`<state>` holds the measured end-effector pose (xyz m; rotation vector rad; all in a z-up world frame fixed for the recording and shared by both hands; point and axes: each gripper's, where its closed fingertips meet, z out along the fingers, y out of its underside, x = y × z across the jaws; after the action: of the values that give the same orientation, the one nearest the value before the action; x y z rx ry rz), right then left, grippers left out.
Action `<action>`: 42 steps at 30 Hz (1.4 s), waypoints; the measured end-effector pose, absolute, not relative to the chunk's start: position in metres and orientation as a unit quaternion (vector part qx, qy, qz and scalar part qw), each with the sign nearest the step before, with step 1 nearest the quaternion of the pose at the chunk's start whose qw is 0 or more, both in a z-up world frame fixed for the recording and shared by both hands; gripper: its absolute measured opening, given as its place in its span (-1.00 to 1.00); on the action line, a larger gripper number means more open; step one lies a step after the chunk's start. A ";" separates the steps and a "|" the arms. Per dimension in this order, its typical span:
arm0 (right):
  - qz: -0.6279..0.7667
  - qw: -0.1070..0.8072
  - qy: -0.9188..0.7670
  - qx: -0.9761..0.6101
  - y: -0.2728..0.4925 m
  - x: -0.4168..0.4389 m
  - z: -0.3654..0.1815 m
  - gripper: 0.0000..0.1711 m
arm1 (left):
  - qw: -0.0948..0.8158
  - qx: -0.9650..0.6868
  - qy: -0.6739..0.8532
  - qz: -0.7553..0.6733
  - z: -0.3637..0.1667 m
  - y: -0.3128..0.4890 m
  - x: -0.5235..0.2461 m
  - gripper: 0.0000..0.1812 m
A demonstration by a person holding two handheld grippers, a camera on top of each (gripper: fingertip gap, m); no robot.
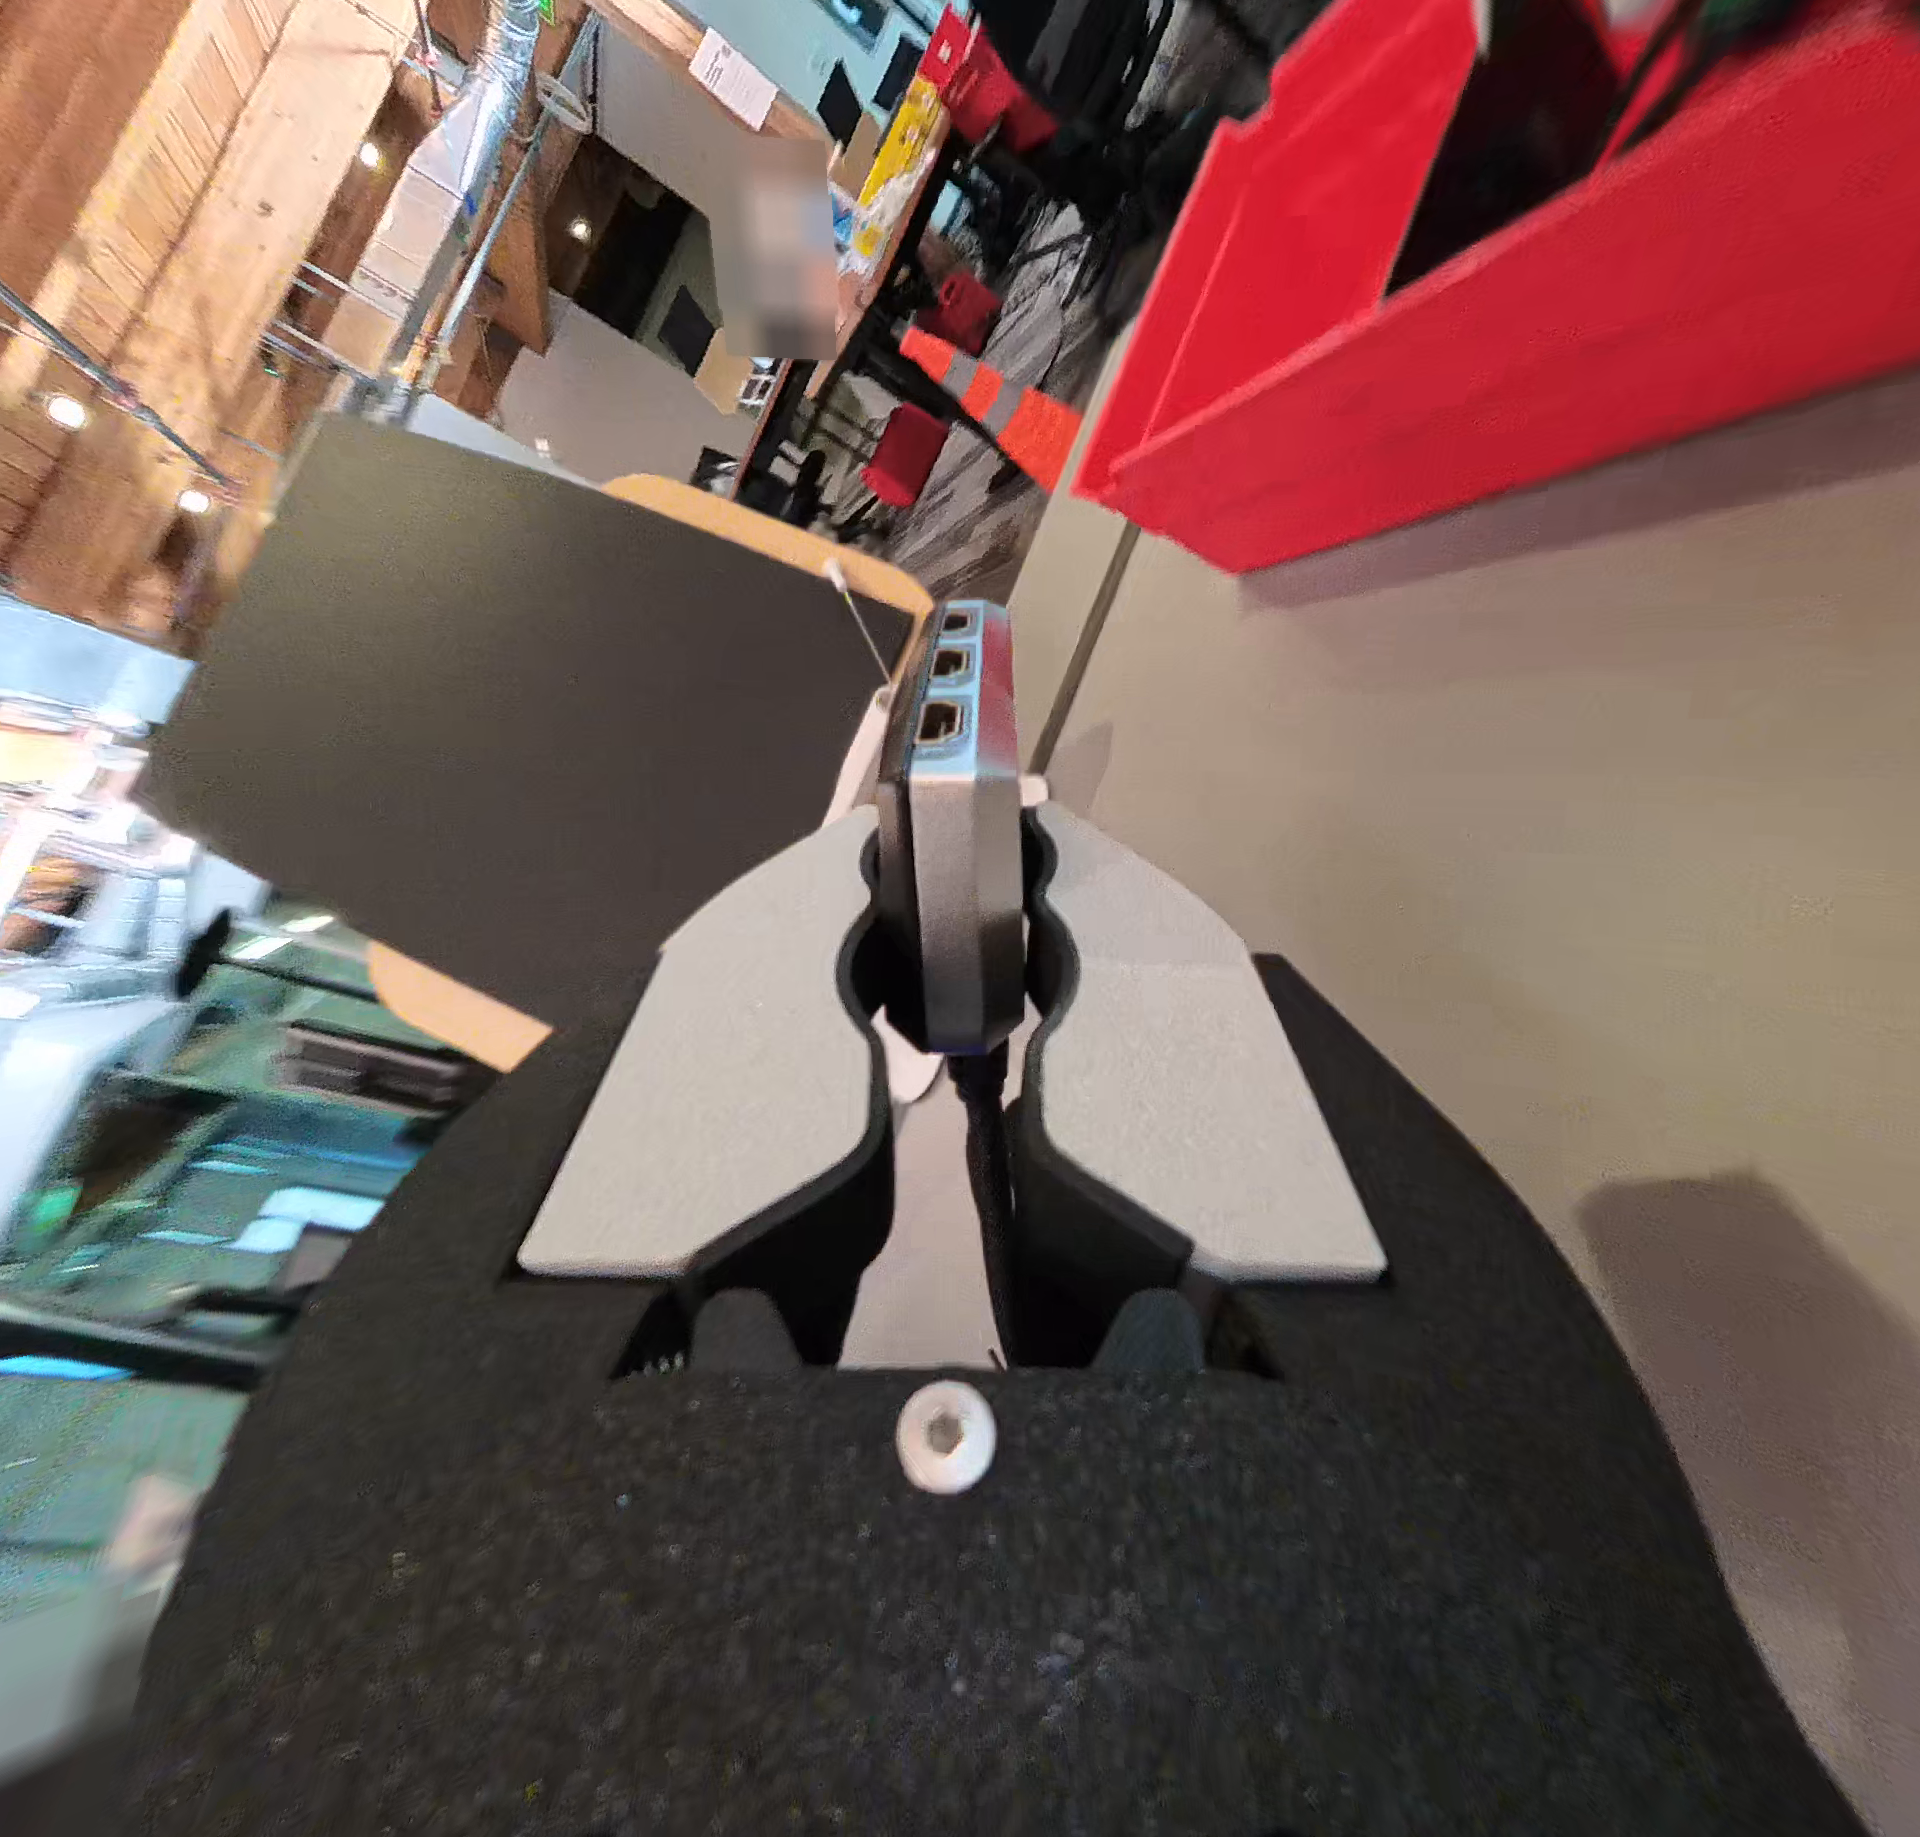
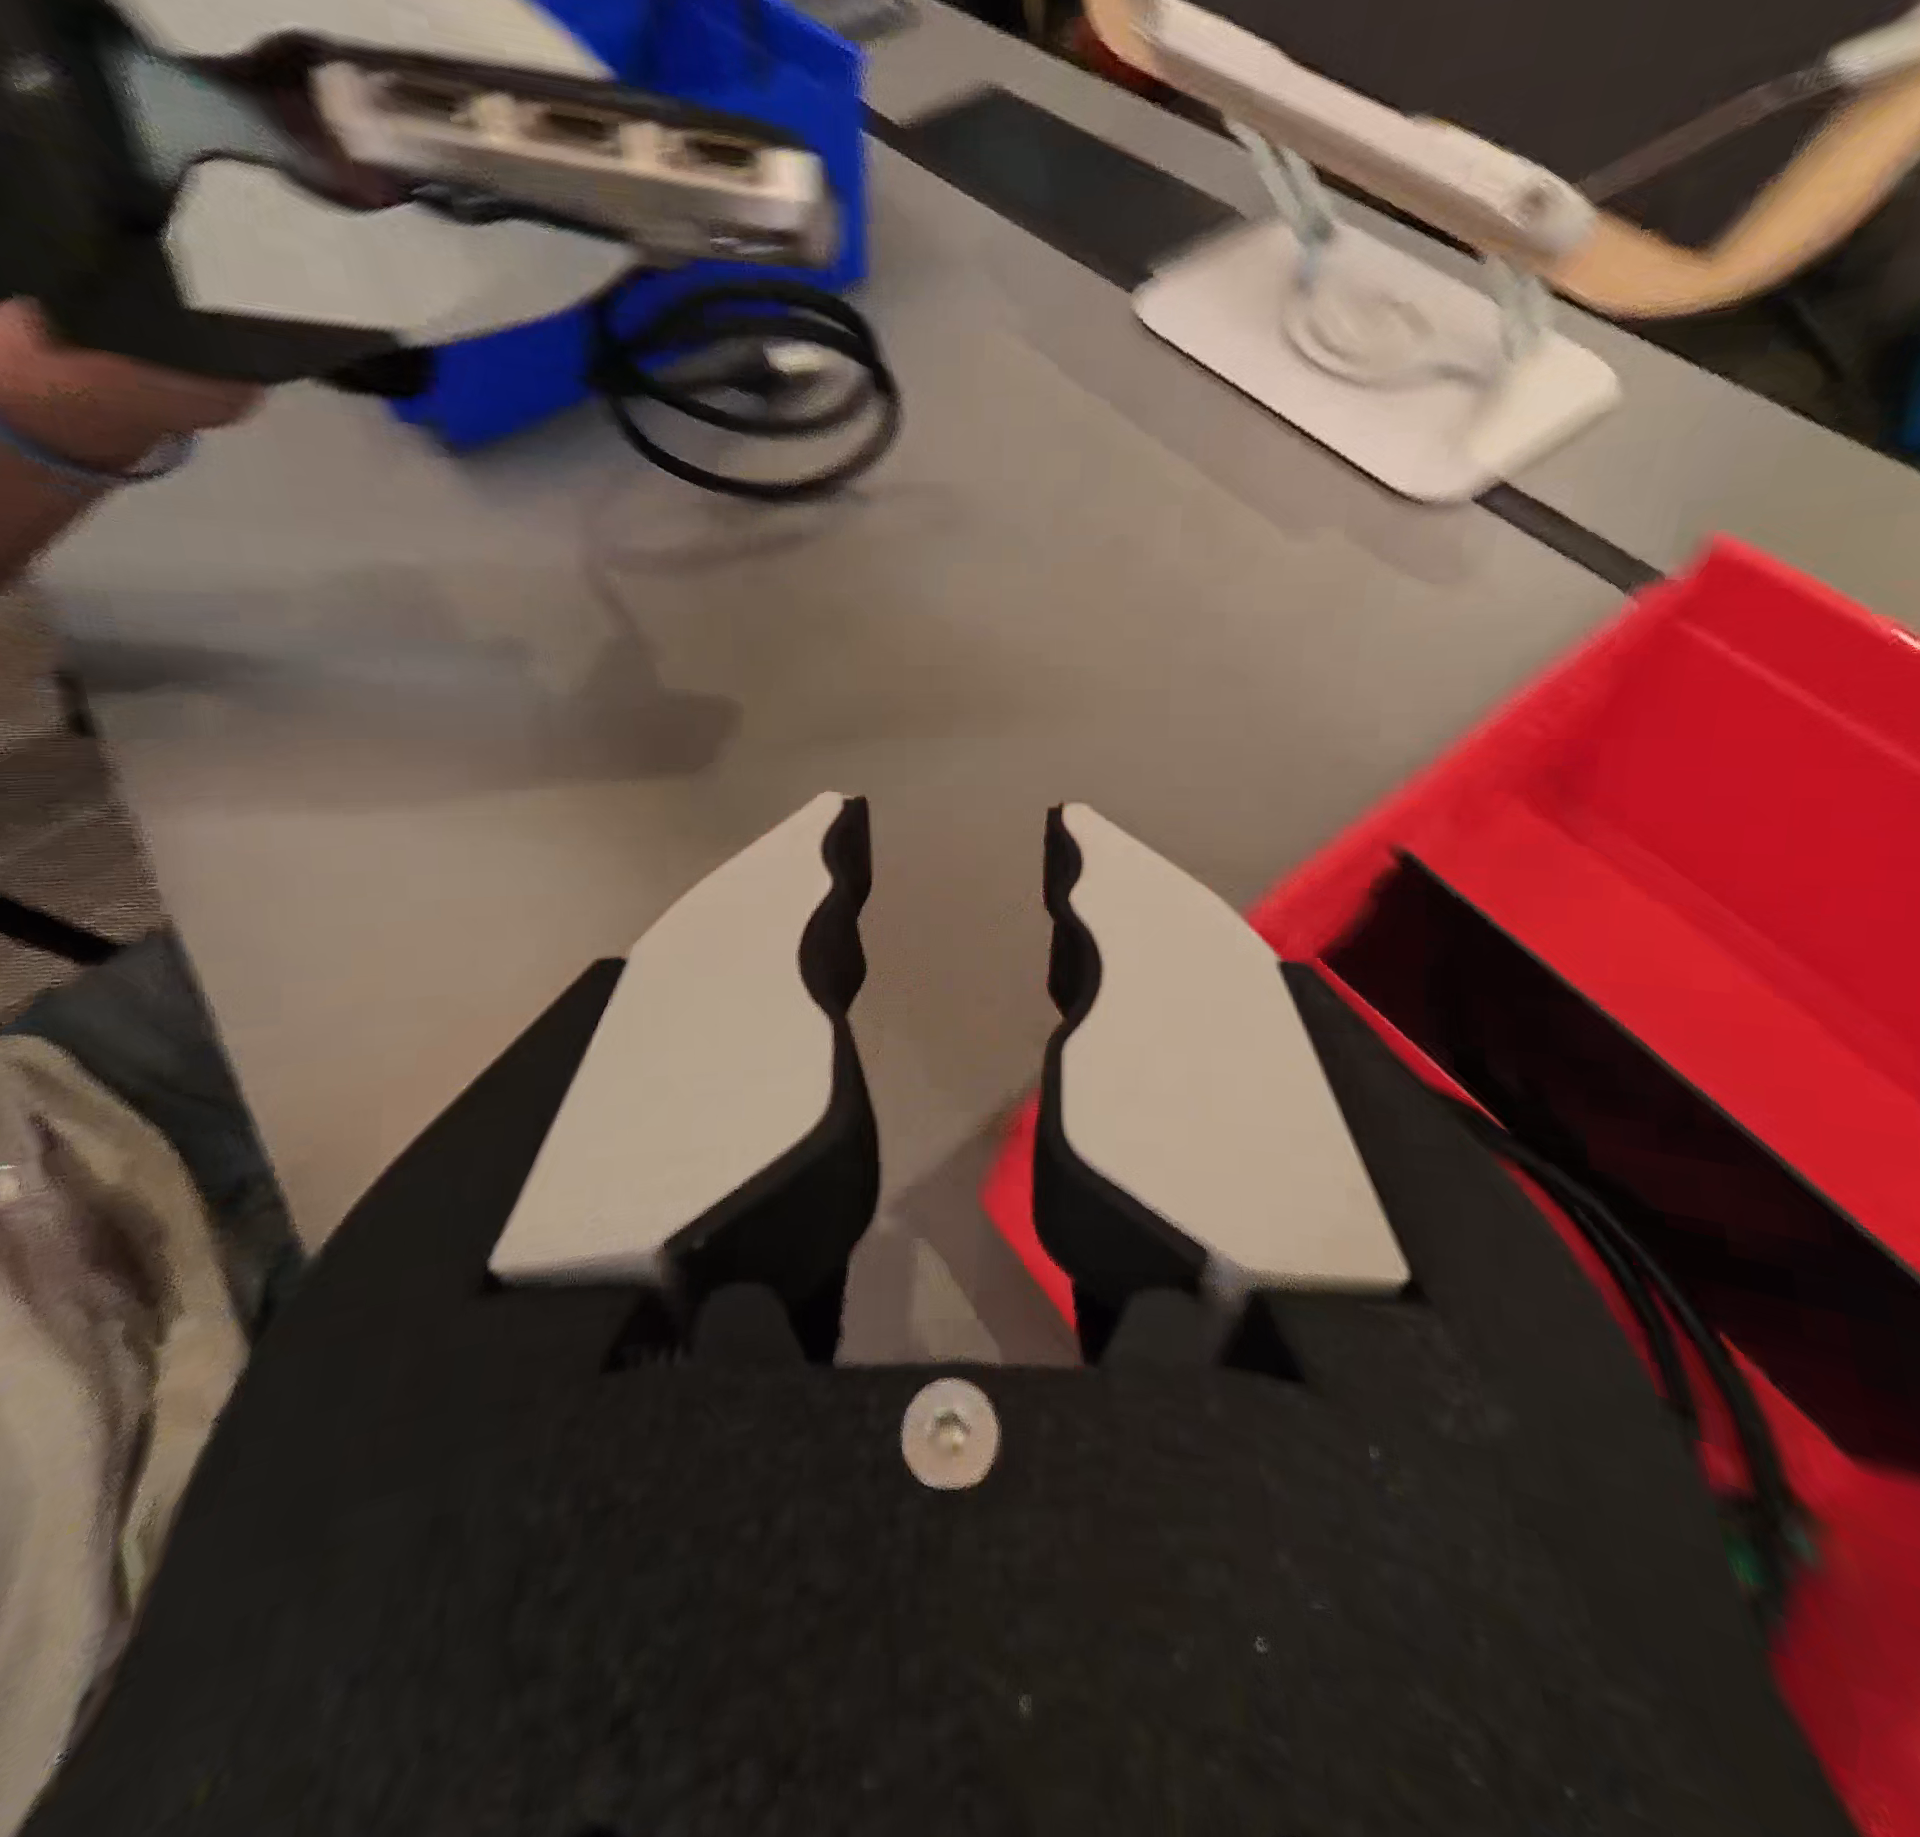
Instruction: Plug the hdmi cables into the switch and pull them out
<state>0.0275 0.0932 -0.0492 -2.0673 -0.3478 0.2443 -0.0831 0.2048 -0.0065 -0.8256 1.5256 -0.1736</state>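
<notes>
Workshop bkgd w/ wood ceiling, ducts and shelving behind a grey tabletop [image 2: 1039, 582]. Left wrist view is rolled sideways and the right wrist view is blurred.

Left claw [image 1: 951, 831] is clamped on the hdmi switch [image 1: 951, 852], fingers pressing both flat sides, the switch held on edge up off the tabletop. Its row of three ports [image 1: 940, 722] is empty, nothing plugged in. A black braided cable [image 1: 987, 1164] runs out of the switch's near end, back between the fingers.

In the right wrist view the same switch [image 2: 561, 151] shows at upper left, held in the air in front of a blue bin [image 2: 748, 104].

Right claw [image 2: 956, 821] is apart, nothing between the fingers, hovering over bare tabletop. A coil of black hdmi cable [image 2: 748, 385] lies on the tabletop just beside the blue bin, well apart from the right claw.

Red bin [image 2: 1662, 852] sits on the tabletop at the right, close to the right claw, w/ thin black wires [image 2: 1662, 1320] over its near part. White stand base [image 2: 1382, 374] at the far side.
</notes>
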 end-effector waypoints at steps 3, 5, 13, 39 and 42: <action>0.167 0.524 -0.177 -0.816 0.105 -0.018 -0.036 -0.61 | 0.601 -0.394 0.663 -0.210 0.037 0.208 -0.077 -0.77; 0.213 0.527 -0.186 -0.802 0.117 -0.042 -0.032 -0.56 | 0.563 -0.400 0.657 -0.302 0.071 0.207 -0.073 -0.77; 0.208 0.579 -0.171 -0.769 0.152 -0.046 -0.010 -0.50 | 0.444 -0.347 0.664 -0.492 0.172 0.182 -0.055 -0.77; 0.271 0.695 -0.168 -0.645 0.163 -0.039 0.126 -0.82 | 0.267 -0.297 0.669 -0.627 0.174 0.139 -0.018 -0.77; 0.289 0.667 -0.177 -0.664 0.163 -0.043 0.115 -0.83 | 0.252 -0.304 0.666 -0.633 0.164 0.142 -0.022 -0.76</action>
<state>-0.0430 0.1631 0.1150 -1.4980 -0.3999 0.6513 -0.0218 0.1416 0.1638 -0.8269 1.8116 -1.7226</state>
